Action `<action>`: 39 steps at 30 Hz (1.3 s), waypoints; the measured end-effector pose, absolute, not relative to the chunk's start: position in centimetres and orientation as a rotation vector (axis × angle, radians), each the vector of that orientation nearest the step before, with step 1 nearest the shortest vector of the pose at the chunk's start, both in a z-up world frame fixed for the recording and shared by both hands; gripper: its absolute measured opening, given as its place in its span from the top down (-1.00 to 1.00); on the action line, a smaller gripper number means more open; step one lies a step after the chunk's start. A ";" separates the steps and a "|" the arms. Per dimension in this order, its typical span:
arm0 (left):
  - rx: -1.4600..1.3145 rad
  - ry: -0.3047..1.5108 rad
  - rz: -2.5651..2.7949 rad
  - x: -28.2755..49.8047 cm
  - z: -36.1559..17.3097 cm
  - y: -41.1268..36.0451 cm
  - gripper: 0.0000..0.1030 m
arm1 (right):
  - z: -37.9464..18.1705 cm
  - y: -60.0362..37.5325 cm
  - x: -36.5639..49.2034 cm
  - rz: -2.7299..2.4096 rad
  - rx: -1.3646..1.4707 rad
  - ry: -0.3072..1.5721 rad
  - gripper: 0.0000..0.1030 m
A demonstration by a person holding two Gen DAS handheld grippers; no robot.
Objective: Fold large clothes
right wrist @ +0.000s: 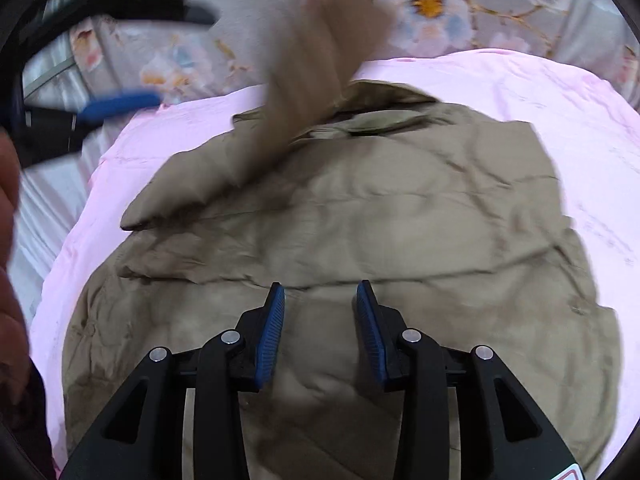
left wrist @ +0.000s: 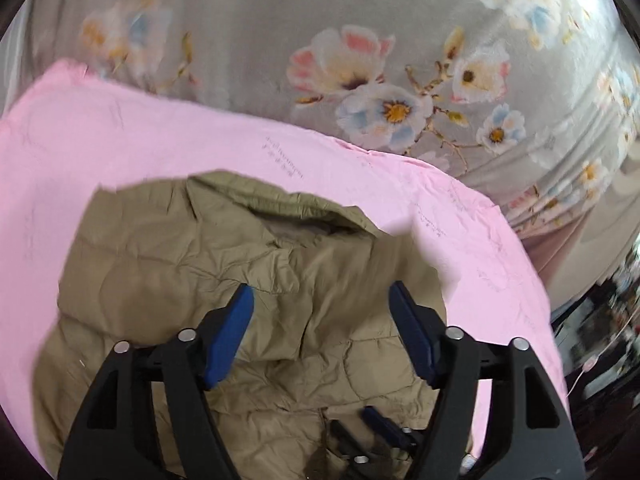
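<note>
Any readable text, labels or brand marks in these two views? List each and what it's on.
None can be read.
Pink sheet: faint grey printed lines, too small and blurred to read.
Right tongs: corner of a red-edged sticker on the body, cut off by the frame.
Khaki jacket: no label visible.

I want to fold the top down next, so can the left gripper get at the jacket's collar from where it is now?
Probably yes. The left gripper is open above the olive jacket, and the collar lies just ahead of its fingertips with nothing lying over it. The right gripper sits lower down, out of that path.
</note>
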State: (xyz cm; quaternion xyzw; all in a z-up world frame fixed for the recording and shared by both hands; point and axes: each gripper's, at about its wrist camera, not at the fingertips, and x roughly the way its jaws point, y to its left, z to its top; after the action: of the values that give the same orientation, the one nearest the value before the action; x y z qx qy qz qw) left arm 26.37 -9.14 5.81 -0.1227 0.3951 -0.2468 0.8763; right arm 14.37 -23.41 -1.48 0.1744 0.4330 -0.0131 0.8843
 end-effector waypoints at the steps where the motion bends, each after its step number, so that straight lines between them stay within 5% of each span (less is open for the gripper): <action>1: -0.287 0.836 -0.515 26.6 5.2 -8.2 -0.34 | -1.3 -24.3 14.0 -0.037 0.382 0.897 0.26; 12: -0.765 1.006 -0.314 32.0 -1.1 7.9 -0.38 | -0.5 -30.7 17.6 -0.104 0.545 0.849 -0.17; 17: -0.941 1.080 -0.321 33.4 -5.1 10.2 -0.38 | -3.3 -31.5 20.9 -0.086 0.629 0.928 -0.17; 19: -0.978 1.087 -0.327 33.7 -6.0 10.2 -0.37 | -3.7 -31.1 21.6 -0.082 0.620 0.934 0.11; 21: -1.021 1.082 -0.336 34.4 -6.4 10.5 -0.34 | -3.2 -30.8 21.8 -0.069 0.605 0.926 0.90; 25: -1.036 1.075 -0.306 35.9 -6.2 11.0 -0.03 | 2.1 -31.5 20.5 0.017 0.639 0.770 0.95; 27: -0.978 1.078 -0.257 36.5 -5.7 10.9 0.41 | 5.3 -31.7 19.3 0.033 0.611 0.689 0.96; 30: -0.874 1.088 -0.258 36.3 -4.8 10.4 0.68 | 8.4 -32.0 17.6 0.053 0.558 0.627 0.97; 35: -0.538 0.987 -0.196 32.5 -1.3 8.5 0.83 | 3.9 -30.6 17.3 -0.093 0.372 0.790 0.97; 39: -0.375 1.026 -0.120 31.5 -3.6 7.4 0.84 | -2.2 -30.6 17.5 -0.116 0.400 0.934 0.97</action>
State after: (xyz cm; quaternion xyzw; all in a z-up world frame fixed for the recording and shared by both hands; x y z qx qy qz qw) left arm 31.52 7.41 -3.61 -0.1781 0.4877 -0.0570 0.8528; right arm 17.50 -30.60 -2.15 0.1912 0.4470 -0.0557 0.8721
